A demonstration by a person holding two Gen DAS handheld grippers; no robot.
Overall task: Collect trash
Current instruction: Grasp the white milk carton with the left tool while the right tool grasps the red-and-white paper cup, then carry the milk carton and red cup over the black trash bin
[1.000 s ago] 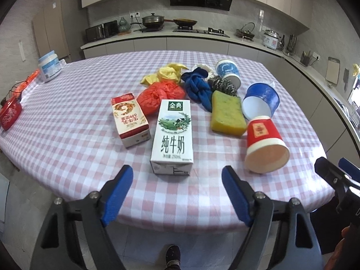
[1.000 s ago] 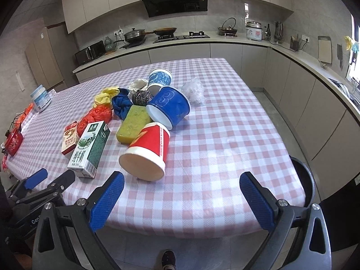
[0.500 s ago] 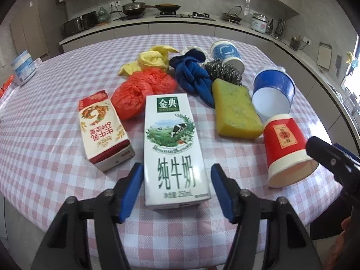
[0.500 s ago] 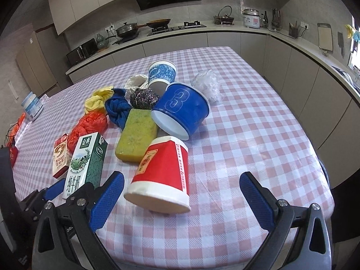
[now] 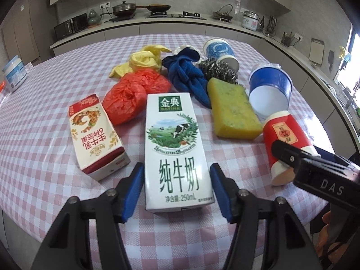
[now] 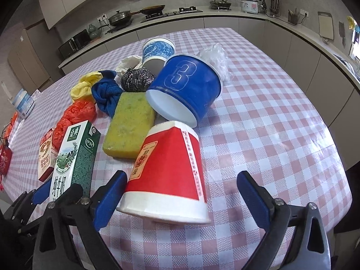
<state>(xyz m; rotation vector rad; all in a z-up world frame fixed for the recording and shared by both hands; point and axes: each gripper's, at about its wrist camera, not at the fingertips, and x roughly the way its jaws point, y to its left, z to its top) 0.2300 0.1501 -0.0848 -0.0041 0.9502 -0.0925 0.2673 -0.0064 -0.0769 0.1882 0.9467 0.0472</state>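
Straddling the green-and-white milk carton (image 5: 177, 150), my left gripper (image 5: 177, 191) has a blue pad at each side of the carton's near end. Its jaws are opening slightly, and I see slim gaps on both sides, so nothing is clamped. My right gripper (image 6: 180, 199) is closing around the red paper cup (image 6: 166, 175), which lies on its side with its mouth toward me. The left pad sits just beside the cup's rim; the right pad is well apart from it, so the cup is loose.

Both items lie near the front edge of the checked table (image 6: 270, 135). Just beyond the carton are a smaller red carton (image 5: 96, 135), a red bag (image 5: 132, 96) and a yellow sponge (image 5: 231, 110). A blue tub (image 6: 186, 87) touches the cup's base. Right of the cup I have open tablecloth out to the table's rounded edge.
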